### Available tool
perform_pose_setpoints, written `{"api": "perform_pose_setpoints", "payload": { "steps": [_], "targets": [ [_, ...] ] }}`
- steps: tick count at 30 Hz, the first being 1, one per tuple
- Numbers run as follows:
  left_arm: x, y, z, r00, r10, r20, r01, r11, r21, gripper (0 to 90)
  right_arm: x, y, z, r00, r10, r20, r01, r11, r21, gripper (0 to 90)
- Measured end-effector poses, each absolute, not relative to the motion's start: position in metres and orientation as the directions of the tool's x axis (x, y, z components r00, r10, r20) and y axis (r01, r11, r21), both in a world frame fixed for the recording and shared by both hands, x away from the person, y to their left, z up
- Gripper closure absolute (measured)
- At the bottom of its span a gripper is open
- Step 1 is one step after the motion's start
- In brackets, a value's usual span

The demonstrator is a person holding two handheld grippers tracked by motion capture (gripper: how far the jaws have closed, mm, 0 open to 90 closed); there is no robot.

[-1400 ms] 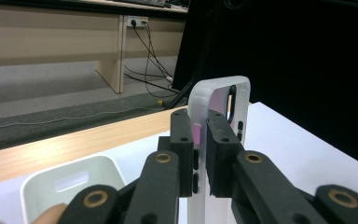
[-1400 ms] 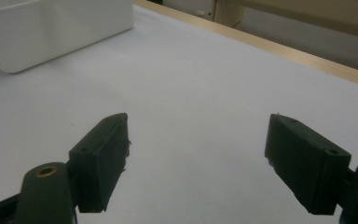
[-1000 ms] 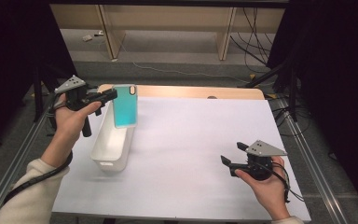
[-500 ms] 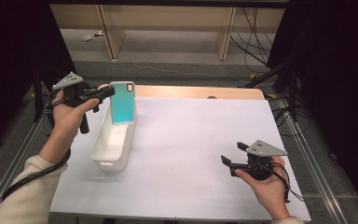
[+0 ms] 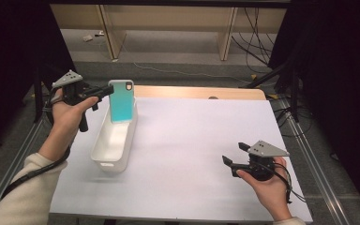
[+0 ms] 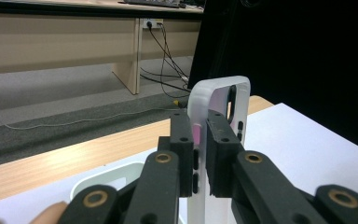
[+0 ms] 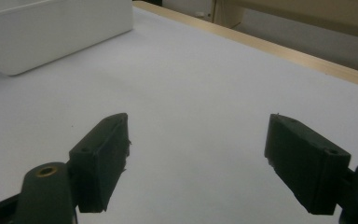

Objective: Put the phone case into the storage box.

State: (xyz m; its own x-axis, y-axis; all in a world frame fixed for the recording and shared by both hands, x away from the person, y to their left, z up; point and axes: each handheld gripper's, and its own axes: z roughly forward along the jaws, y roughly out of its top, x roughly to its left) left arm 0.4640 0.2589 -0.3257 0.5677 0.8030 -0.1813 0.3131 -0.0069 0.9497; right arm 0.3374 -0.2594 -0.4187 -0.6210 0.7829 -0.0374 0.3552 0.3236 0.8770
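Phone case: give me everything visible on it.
The teal phone case with a whitish, translucent-looking rim looks like soft plastic or rubber, with rounded corners and a camera cutout at its top corner. It is held upright, slightly tilted, above the far end of the white rectangular plastic bin. The left gripper has its black jaws clamped on the case's side edge, beside the button bumps; whether its bottom touches the bin is unclear.

The phone case (image 5: 122,101) is turquoise on its broad face with a pale, whitish rim; in the left gripper view (image 6: 219,100) that rim looks milky white with a faint pink tint inside; the bin (image 5: 115,140) is plain white; the table sheet (image 5: 192,154) is plain white, edged at the far side by a light wooden strip (image 5: 201,92); both grippers are black, the left gripper (image 5: 104,91) and the right gripper (image 5: 232,157) each topped by a grey plate; brass-coloured rivets dot the jaws; the sleeve (image 5: 26,197) is cream.
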Motion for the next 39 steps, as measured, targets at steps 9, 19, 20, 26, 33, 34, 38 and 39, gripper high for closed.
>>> {"api": "perform_pose_setpoints", "payload": {
  "steps": [9,19,20,26,33,34,38,39],
  "targets": [
    [0.467,0.261,-0.33,0.566,0.804,-0.183,0.321,-0.01,0.947,82.3,0.338,-0.258,-0.42,-0.626,0.78,-0.019,0.362,0.312,0.878,23.1],
    [0.472,0.265,-0.333,0.548,0.816,-0.187,0.331,-0.006,0.944,82.2,0.338,-0.258,-0.421,-0.625,0.78,-0.018,0.361,0.31,0.879,23.1],
    [0.472,0.265,-0.333,0.548,0.815,-0.185,0.331,-0.008,0.944,82.3,0.338,-0.258,-0.421,-0.625,0.78,-0.019,0.362,0.312,0.879,23.1],
    [0.474,0.268,-0.334,0.542,0.82,-0.187,0.333,-0.005,0.943,82.2,0.338,-0.258,-0.421,-0.626,0.779,-0.027,0.355,0.316,0.88,23.1],
    [0.477,0.27,-0.335,0.535,0.825,-0.182,0.333,-0.008,0.943,82.2,0.338,-0.257,-0.421,-0.626,0.779,-0.034,0.35,0.32,0.881,23.0],
    [0.478,0.271,-0.335,0.536,0.825,-0.182,0.332,-0.008,0.943,82.2,0.338,-0.257,-0.421,-0.626,0.779,-0.033,0.35,0.319,0.881,23.0],
    [0.479,0.271,-0.335,0.536,0.825,-0.181,0.332,-0.008,0.943,82.2,0.338,-0.258,-0.421,-0.623,0.781,-0.037,0.355,0.324,0.877,23.1],
    [0.479,0.271,-0.335,0.536,0.825,-0.181,0.331,-0.008,0.943,82.2,0.338,-0.258,-0.421,-0.627,0.778,-0.033,0.352,0.321,0.879,23.0]
  ]
}}
